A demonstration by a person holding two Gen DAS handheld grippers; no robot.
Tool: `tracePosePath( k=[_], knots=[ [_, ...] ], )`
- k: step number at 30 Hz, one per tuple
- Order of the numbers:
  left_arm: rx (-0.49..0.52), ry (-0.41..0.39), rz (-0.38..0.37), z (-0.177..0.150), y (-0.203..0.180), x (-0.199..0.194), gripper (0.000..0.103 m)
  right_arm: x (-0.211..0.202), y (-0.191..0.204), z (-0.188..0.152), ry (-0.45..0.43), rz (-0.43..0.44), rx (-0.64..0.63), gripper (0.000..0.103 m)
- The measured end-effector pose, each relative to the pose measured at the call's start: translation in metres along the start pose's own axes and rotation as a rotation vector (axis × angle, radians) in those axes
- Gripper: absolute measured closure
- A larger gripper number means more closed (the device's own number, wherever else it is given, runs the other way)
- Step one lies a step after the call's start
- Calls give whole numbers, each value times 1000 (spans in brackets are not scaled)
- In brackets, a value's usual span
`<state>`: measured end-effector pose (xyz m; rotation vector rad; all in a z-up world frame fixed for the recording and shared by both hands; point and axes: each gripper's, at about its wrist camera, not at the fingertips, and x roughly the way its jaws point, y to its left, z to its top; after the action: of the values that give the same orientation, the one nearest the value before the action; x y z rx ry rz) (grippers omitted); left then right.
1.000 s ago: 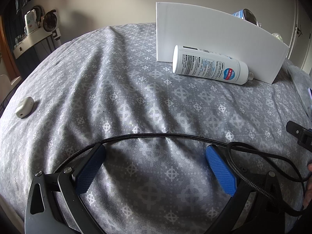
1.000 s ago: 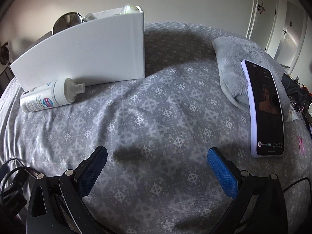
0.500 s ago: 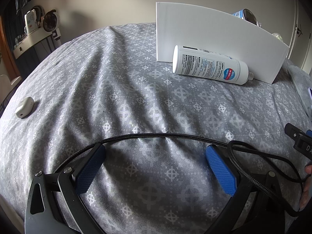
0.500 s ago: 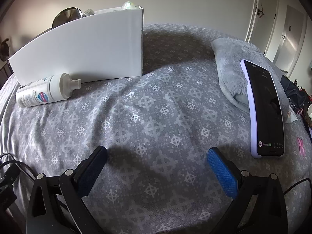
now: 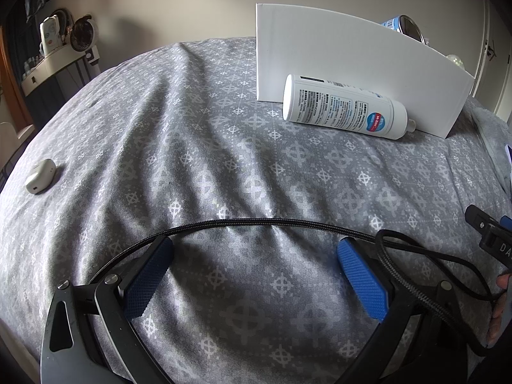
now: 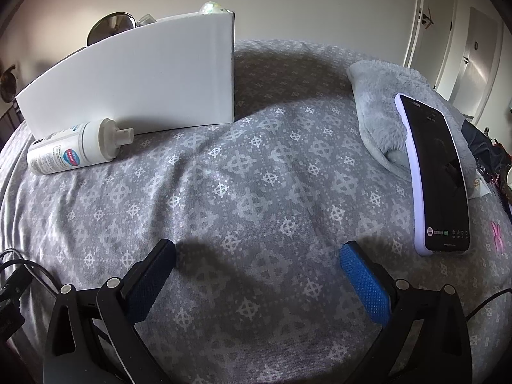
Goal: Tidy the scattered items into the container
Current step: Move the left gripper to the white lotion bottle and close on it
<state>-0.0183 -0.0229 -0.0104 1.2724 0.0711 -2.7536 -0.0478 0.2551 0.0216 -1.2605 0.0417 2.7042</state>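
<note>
Grey patterned bedspread (image 5: 198, 134) carries everything; surface is soft and wrinkled, no counter in view. L gripper (image 5: 252, 268) hovers low over the bed, fingers spread wide, nothing held; R gripper (image 6: 257, 272) likewise wide apart and empty. White container (image 6: 144, 76) stands upright toward the far side of the bed, w/ a few items already poking above its rim. White pump bottle (image 5: 345, 108) lies on its side touching the container's front wall, nozzle toward the R side. Small white earbud case (image 5: 40, 176) sits well apart, near the bed's L edge. Phone (image 6: 438, 176) rests partly on a grey fluffy cloth (image 6: 377, 108) at the R side. Risks, by judgement: bottle is round and on soft bedding, so a grip off-centre may roll it or shove it into the container, which looks light and could tip or slide. Black braided cable (image 5: 256, 222) loops right across the L fingers and could snag or drag on any reach. Case is close to the bed edge; a nudge may send it off. Room: broad open fabric between grippers and container, approach unobstructed; clearance tight only at the bottle/wall contact.
</note>
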Motion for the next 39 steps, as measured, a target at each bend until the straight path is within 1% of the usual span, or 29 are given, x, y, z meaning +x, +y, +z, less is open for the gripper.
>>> tracePosePath(
  k=[3, 5, 8, 10, 13, 15, 16, 17, 19, 21, 23, 26, 28, 29, 31, 33, 39],
  knots=[
    [-6, 40, -21, 2, 3, -5, 0, 2, -2, 0, -1, 6, 4, 0],
    [-44, 50, -46, 4, 10, -15, 0, 3, -2, 0, -1, 8, 5, 0],
    [-143, 9, -68, 6, 30, -42, 0, 3, -2, 1, -1, 8, 6, 0],
    [-239, -18, -97, 12, 44, -59, 0, 3, -2, 0, -1, 5, 3, 0],
    [-381, -69, -180, 33, 58, -80, 0, 4, -2, 1, 0, 1, -1, 0],
    [-440, -95, -252, 50, 58, -86, 0, 4, -2, 1, 0, -1, -2, 0],
    [-466, -83, -298, 60, 55, -82, 0, 4, -2, 1, 0, 0, -2, 0],
    [-486, -55, -346, 69, 50, -72, 0, 4, -2, 1, 0, 0, -2, 0],
    [-529, 24, -427, 82, 40, -49, 0, 4, -2, 1, 0, 0, -1, 0],
    [-592, 118, -499, 87, 28, -21, 0, 4, -2, 1, 0, 0, -2, 0],
    [-690, 192, -541, 85, 21, 4, 0, 4, -2, 1, -1, 0, -1, 0],
    [-820, 270, -528, 78, 15, 34, 0, 4, -2, 1, -1, 0, -2, 0],
    [-884, 322, -520, 73, 10, 50, 1, 4, -2, 1, -1, 0, -2, 0],
    [-912, 332, -519, 71, 9, 56, 1, 4, -2, 1, -1, 0, -1, 0],
    [-938, 314, -488, 72, 6, 57, 1, 4, -2, 1, -1, 0, -1, 0],
    [-930, 290, -468, 77, 0, 56, 1, 4, -2, 1, -1, 0, -2, 0],
    [-974, 267, -319, 77, -13, 50, 1, 4, -1, 0, -1, 0, -2, 0]
  ],
)
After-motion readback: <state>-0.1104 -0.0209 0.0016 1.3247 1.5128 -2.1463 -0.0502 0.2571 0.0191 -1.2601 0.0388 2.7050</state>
